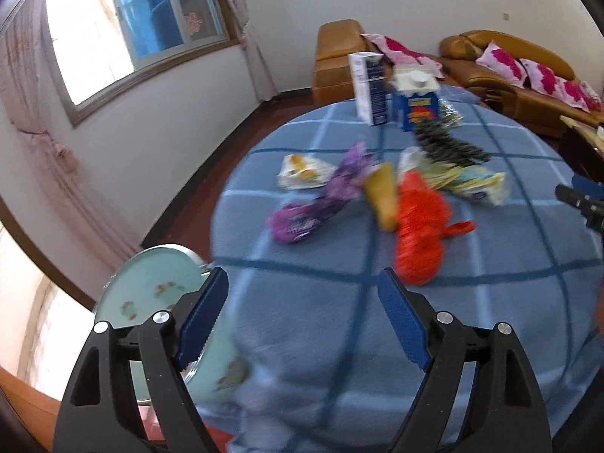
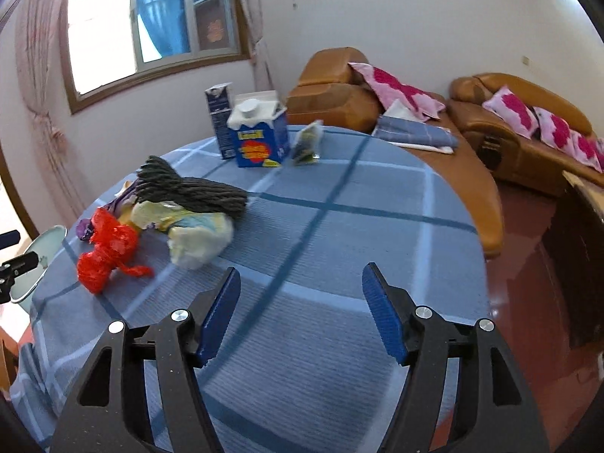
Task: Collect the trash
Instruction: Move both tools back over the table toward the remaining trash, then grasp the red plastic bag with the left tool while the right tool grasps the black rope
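Note:
Trash lies on a round table with a blue checked cloth (image 1: 339, 321) (image 2: 339, 339). I see a red plastic bag (image 1: 421, 234) (image 2: 107, 251), a purple wrapper (image 1: 321, 200), a yellow wrapper (image 1: 383, 196), a white-and-yellow packet (image 1: 302, 171), a pale crumpled bag (image 1: 468, 181) (image 2: 200, 238), a dark striped bag (image 1: 445, 145) (image 2: 192, 188), a blue carton (image 1: 413, 100) (image 2: 260, 136), a tall box (image 1: 370, 88) (image 2: 221, 124) and a small clear packet (image 2: 307, 143). My left gripper (image 1: 304, 324) is open and empty, near the red bag. My right gripper (image 2: 302, 313) is open and empty above bare cloth.
A pale green bin with its lid up (image 1: 158, 290) (image 2: 41, 260) stands by the table's left edge. Brown sofas with pink cushions (image 1: 521, 71) (image 2: 528, 124) line the far wall. A folded blue cloth (image 2: 415, 134) lies behind the table. A dark cabinet (image 2: 581, 264) stands at the right.

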